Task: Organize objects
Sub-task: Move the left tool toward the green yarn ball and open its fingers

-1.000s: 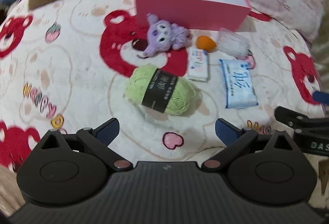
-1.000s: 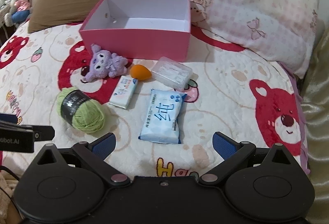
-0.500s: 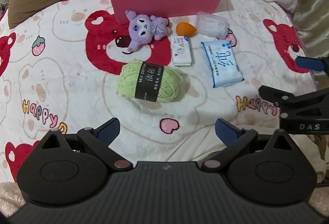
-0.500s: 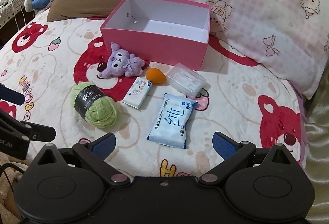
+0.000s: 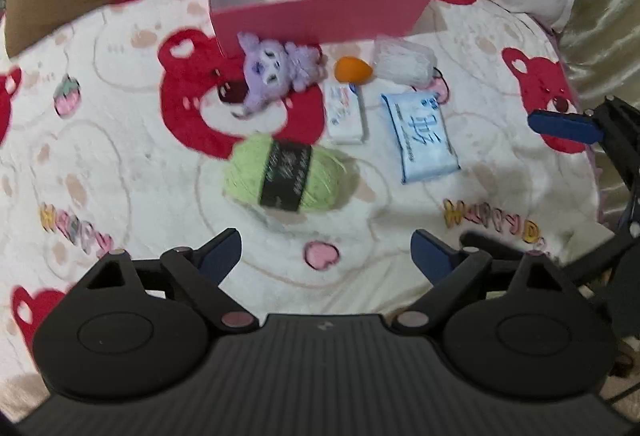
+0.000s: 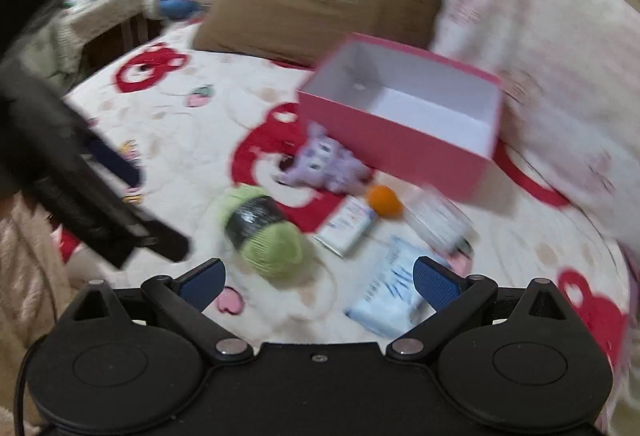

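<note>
An empty pink box point(image 5: 320, 12) point(image 6: 394, 144) stands on the bed. In front of it lie a purple plush point(image 5: 278, 70) point(image 6: 328, 164), an orange sponge point(image 5: 352, 68) point(image 6: 384, 200), a clear plastic case point(image 5: 406, 62) point(image 6: 438, 220), a small white packet point(image 5: 345, 112) point(image 6: 348, 224), a blue wipes pack point(image 5: 424, 136) point(image 6: 394, 288) and a green yarn ball point(image 5: 286, 174) point(image 6: 264, 232). My left gripper point(image 5: 326, 256) hovers near the yarn, jaws closing with nothing between them. My right gripper point(image 6: 318, 280) hovers open and empty above the yarn and wipes.
A white blanket point(image 5: 120, 140) with red bears covers the bed. A brown pillow point(image 6: 320, 4) and a pink checked pillow point(image 6: 540, 48) lie behind the box. The right gripper's blue finger point(image 5: 564, 126) shows at the right edge; the left gripper's body point(image 6: 80, 180) crosses the right view.
Both views have risen and rolled; the right view has swung left and now shows a bedside table. The left jaws have narrowed slightly. The objects have not moved.
</note>
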A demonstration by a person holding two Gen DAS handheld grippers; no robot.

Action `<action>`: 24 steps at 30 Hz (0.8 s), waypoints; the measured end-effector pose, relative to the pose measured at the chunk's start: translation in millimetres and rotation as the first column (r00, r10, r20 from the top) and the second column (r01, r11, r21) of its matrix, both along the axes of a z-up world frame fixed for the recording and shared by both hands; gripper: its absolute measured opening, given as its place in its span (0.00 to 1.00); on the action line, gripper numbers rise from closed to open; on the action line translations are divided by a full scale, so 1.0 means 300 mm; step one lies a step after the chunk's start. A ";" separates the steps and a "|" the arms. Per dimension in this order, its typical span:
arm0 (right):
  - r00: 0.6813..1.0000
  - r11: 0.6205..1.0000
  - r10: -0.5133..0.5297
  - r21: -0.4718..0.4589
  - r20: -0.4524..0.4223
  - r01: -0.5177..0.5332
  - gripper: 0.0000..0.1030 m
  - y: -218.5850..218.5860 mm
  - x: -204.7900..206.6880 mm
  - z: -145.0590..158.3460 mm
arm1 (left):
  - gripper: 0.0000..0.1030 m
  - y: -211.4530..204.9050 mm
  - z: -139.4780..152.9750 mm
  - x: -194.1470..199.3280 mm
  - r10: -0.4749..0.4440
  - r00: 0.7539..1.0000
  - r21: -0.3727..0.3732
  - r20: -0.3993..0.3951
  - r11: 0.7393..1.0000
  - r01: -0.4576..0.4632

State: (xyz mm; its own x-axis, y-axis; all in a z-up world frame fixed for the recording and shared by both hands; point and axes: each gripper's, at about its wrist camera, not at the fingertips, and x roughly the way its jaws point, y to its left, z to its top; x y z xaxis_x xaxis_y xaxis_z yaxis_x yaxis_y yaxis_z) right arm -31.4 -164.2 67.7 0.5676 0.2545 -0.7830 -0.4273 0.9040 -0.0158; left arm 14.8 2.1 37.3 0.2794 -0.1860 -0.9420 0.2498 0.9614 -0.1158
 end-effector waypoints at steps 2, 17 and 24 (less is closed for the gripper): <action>0.998 0.999 0.049 -0.007 0.031 -0.048 0.98 0.025 0.006 0.003 | 0.89 0.009 0.007 0.015 0.022 0.999 0.019 0.027 1.000 -0.022; 0.923 0.923 0.385 0.001 0.007 -0.385 0.97 0.180 0.113 -0.073 | 0.90 0.173 -0.163 0.159 0.384 0.923 -0.117 0.029 0.918 -0.378; 0.920 0.923 0.383 -0.001 -0.086 -0.384 0.86 0.221 0.215 -0.162 | 0.90 0.230 -0.218 0.178 0.429 0.902 -0.139 0.056 0.898 -0.418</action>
State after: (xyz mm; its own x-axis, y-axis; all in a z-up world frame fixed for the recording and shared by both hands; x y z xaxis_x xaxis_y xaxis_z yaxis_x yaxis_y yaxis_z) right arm 33.3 -98.0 19.2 0.3622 0.4254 -0.8294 -0.7415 0.6706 0.0202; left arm 68.2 71.2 -28.1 0.4332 -0.1432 -0.8899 -0.1639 0.9583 -0.2340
